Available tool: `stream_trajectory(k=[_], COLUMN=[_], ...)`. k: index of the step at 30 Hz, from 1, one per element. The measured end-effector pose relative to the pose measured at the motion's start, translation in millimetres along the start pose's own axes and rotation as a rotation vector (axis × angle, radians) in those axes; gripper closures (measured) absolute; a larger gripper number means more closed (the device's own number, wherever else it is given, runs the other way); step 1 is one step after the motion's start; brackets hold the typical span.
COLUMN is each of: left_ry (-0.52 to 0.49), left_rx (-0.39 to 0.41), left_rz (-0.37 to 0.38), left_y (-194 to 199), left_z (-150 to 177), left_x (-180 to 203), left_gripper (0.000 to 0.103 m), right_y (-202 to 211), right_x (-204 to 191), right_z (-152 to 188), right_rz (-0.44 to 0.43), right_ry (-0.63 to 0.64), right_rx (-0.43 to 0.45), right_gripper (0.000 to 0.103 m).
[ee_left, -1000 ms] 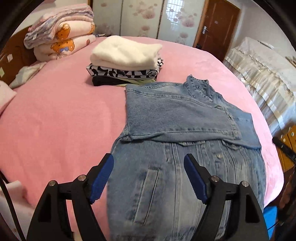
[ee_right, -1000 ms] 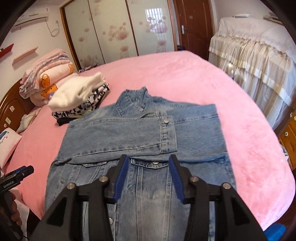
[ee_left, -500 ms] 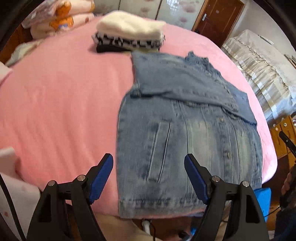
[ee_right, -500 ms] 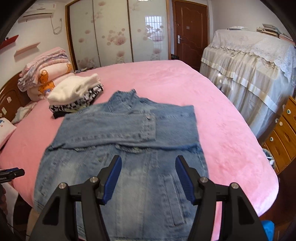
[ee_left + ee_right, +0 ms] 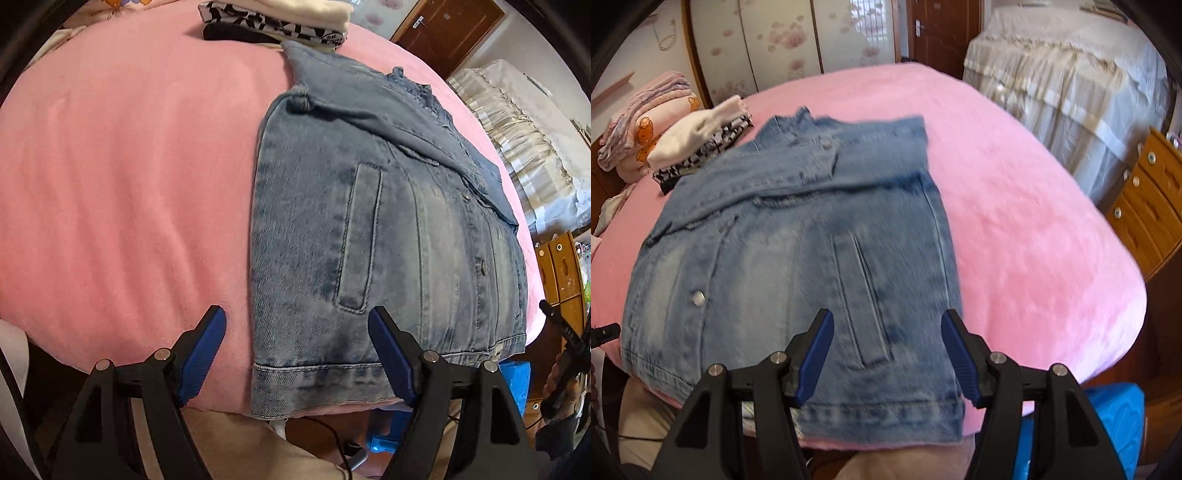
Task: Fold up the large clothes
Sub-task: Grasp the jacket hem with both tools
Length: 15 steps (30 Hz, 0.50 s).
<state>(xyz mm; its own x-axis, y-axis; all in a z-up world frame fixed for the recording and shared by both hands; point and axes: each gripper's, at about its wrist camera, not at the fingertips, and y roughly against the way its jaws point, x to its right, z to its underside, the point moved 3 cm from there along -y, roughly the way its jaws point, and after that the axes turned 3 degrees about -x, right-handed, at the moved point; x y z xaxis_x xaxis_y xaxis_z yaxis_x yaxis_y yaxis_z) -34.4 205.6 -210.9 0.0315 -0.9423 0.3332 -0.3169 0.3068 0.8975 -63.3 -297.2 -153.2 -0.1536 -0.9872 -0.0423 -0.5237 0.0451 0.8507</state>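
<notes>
A denim jacket (image 5: 388, 229) lies flat on the pink bed (image 5: 122, 177), front side up, its hem at the near edge of the bed and its collar toward the far side. Both sleeves are folded across the chest.

The left hand-held gripper (image 5: 297, 350) hangs over the jacket's near left corner with its jaws wide apart and nothing between the pads. The left finger sits over bare pink bedding just outside the jacket's left edge; the right finger is over the denim near the bottom of the left pocket.

The right hand-held gripper (image 5: 886, 354) hovers over the jacket's near right corner, jaws spread and gripping nothing. Its left finger is above the cloth beside the right pocket (image 5: 864, 299), and its right finger is at the jacket's right side seam.

A stack of folded clothes (image 5: 698, 147) sits on the bed just beyond the jacket's far left shoulder.
</notes>
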Motion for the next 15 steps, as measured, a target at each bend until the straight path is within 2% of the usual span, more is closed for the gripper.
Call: stream_trajectory(k=[5,8,12,15], left_ry=[-0.034,-0.055,-0.042,-0.038], left_rx=[-0.021,-0.024,-0.023,-0.029], left_rz=[-0.024,-0.033,-0.011,0.005], left_y=[-13.9,-20.1,-25.3,-29.6], left_z=[6.3,9.2,9.0,8.5], left_x=[1.0,0.5,-2.1,-1.7], left_gripper=[0.025,0.025,0.020,0.015], right_y=[-12.6,-20.4,-30.2,-42.0], right_x=[17.8,29.0,49.2,63.8], right_z=[19.5,29.1,38.4,44.0], right_rz=[-0.061,-0.067,-0.087,-0.138], right_ry=[-0.036,-0.047,-0.094,-0.146], right_rx=[-0.054,-0.085,-0.114,-0.146], right_gripper=[0.042,0.042,0.042,0.042])
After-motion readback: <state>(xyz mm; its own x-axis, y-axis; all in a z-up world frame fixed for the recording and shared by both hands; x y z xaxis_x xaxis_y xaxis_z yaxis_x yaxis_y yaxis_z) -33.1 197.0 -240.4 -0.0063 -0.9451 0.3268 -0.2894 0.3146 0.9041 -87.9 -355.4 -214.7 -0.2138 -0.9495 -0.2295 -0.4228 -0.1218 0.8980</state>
